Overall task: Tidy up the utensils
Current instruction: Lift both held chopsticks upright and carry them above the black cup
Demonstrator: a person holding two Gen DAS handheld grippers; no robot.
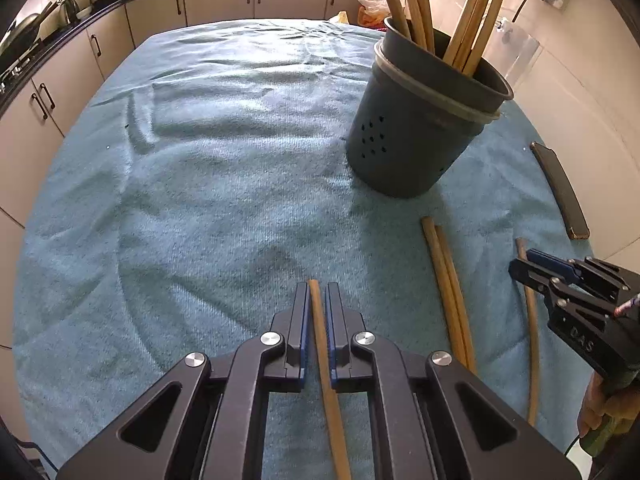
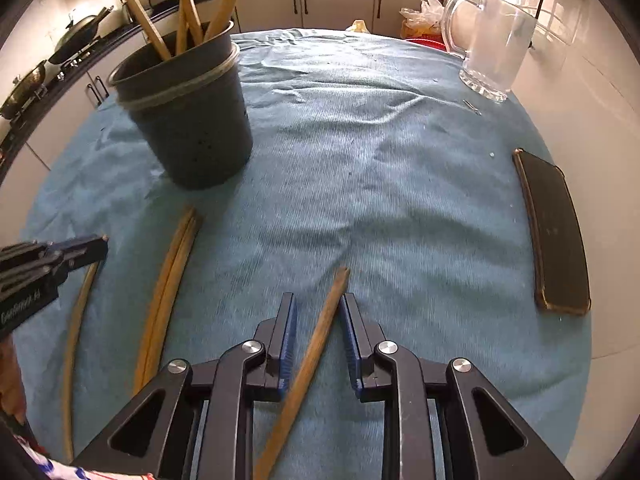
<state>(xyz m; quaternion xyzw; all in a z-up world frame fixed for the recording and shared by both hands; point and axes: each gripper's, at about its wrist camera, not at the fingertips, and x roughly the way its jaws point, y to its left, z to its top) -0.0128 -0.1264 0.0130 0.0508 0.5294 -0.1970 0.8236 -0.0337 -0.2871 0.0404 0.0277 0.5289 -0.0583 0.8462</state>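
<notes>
Left gripper [image 1: 318, 300] clamped nearly shut on one tan wooden chopstick [image 1: 320, 332], running lengthwise between its blue pads. Right gripper [image 2: 318, 312] part open, a second chopstick [image 2: 316, 344] slanting between its jaws; pad contact unclear. Two more chopsticks [image 2: 168, 288] lie together on the blue cloth [image 2: 360, 160] covering the table, beside them. Beyond: dark perforated holder [image 2: 192, 120] with chopsticks upright. Black phone [image 2: 556, 232] right, glass jug [image 2: 492, 48] farther; kitchen cabinets behind.

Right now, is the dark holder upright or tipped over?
Upright. The holder stands on its base on the blue cloth, its mouth facing up, with chopsticks sticking out the top.
</notes>
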